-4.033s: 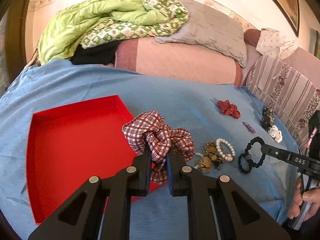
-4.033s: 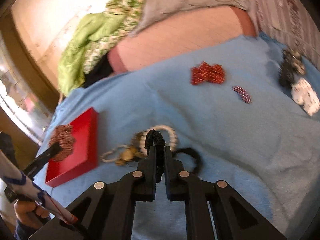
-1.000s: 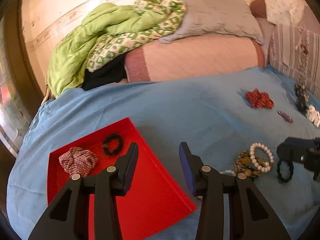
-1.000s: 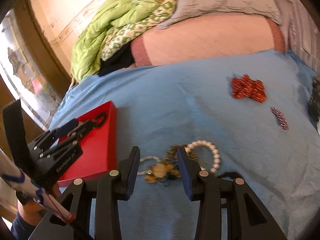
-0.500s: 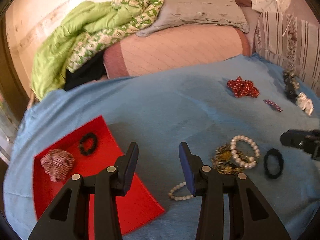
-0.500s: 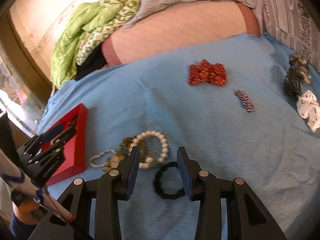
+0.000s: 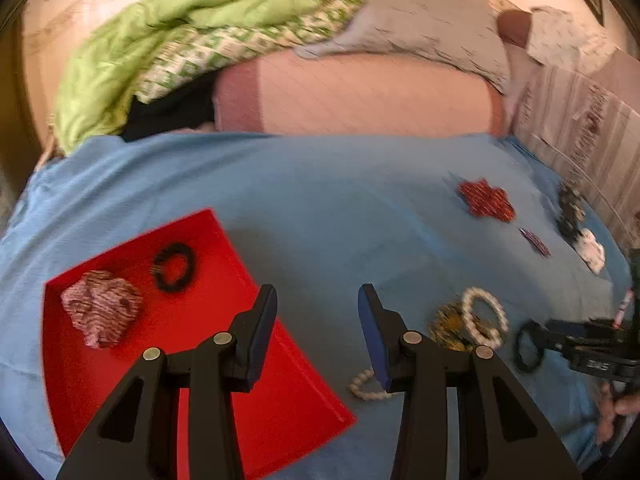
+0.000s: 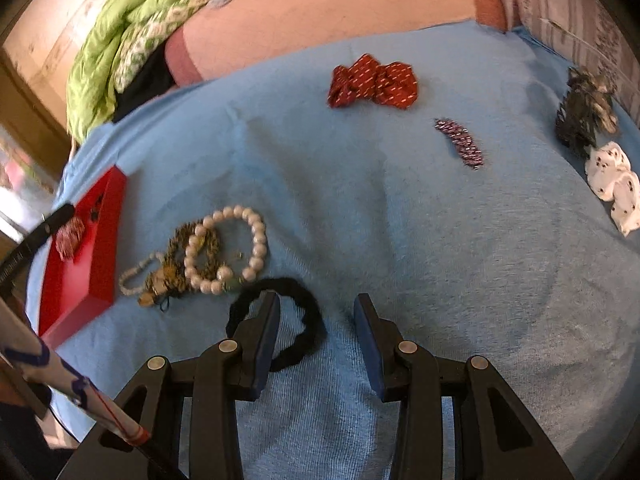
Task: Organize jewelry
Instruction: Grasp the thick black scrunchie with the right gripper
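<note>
On my left gripper (image 7: pixel 318 300) the jaws stand spread and hold nothing, over the near edge of the red tray (image 7: pixel 208 364), which holds one plaid scrunchie (image 7: pixel 100 314) and one black hair tie (image 7: pixel 174 267). My right gripper (image 8: pixel 316 308) is likewise spread, its left finger lying across a second black hair tie (image 8: pixel 304 320) on the blue bedspread (image 8: pixel 380 220). Just beside that: pearl bracelet (image 8: pixel 256 236), gold beaded bracelet (image 8: pixel 176 264), small white bead bracelet (image 8: pixel 134 278).

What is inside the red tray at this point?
The red tray holds a plaid scrunchie near its left wall and a black hair tie beside it, apart. The left gripper covers part of the tray's near floor, so that part cannot be checked.
</note>
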### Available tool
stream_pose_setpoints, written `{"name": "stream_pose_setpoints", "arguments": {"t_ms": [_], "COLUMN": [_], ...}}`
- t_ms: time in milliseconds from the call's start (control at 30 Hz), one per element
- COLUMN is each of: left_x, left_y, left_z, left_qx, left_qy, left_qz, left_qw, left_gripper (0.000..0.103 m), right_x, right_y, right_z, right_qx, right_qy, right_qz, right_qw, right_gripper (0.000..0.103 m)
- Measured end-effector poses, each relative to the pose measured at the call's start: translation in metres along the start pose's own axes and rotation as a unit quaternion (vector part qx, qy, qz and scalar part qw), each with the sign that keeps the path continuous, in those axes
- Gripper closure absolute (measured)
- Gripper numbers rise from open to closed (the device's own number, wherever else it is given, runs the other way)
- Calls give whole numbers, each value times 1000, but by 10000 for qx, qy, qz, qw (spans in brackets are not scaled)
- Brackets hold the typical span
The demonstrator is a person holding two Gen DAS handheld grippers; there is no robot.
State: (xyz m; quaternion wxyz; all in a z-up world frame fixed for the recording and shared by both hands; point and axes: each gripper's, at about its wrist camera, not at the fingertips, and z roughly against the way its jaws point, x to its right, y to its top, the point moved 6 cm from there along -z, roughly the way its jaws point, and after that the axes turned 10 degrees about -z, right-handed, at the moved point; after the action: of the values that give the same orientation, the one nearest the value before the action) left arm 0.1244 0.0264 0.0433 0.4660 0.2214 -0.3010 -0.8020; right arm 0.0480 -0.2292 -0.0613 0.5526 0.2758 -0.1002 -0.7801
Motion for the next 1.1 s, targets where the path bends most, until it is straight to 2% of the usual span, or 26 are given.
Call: {"name": "stream_pose_setpoints", "arguments": {"t_ms": [133,200,233,300,433,567,933,1033,1100], "left_x": [33,50,58,70,82,90,118,125,130], "left_y": [-5,-7,-7,-5,3,9,18,19,21], "left_z": [-11,-18,-21,-20,-12,-8,-31,-39,-47], "left_qx": [-224,-297,-324,-185,213,386,332,274,157], "left_qy": [-528,-616,-650,-416,316,711,887,794,505], "left_qz": [-415,-572,-663,-871,-1087,-1303,-1634,-1644,-1561], "left_qw": [9975,9960,9952,9952,9933,9882,9820,9828,9863], "left_gripper": [62,62,62,62,62,62,62,62,62], "right_x": [-6,-6,-5,-5,-3,-2,-2,1,5], "right_y": [-5,-5,-6,-4,-3,1,7,9,11], "right_z": [-5,-5,-5,-2,1,5,20,22,25], "right_qx": [72,147,162,199,211,244,434,494,523], "right_qy": [-306,-455,-522,-496,-362,-245,-12,-71,-23], "right_qz": [409,540,617,593,521,442,265,272,192], "right_qw": [9987,9974,9966,9968,9978,9984,9987,9984,9984], "right_gripper": [62,79,82,89,90,90,90,93,93]}}
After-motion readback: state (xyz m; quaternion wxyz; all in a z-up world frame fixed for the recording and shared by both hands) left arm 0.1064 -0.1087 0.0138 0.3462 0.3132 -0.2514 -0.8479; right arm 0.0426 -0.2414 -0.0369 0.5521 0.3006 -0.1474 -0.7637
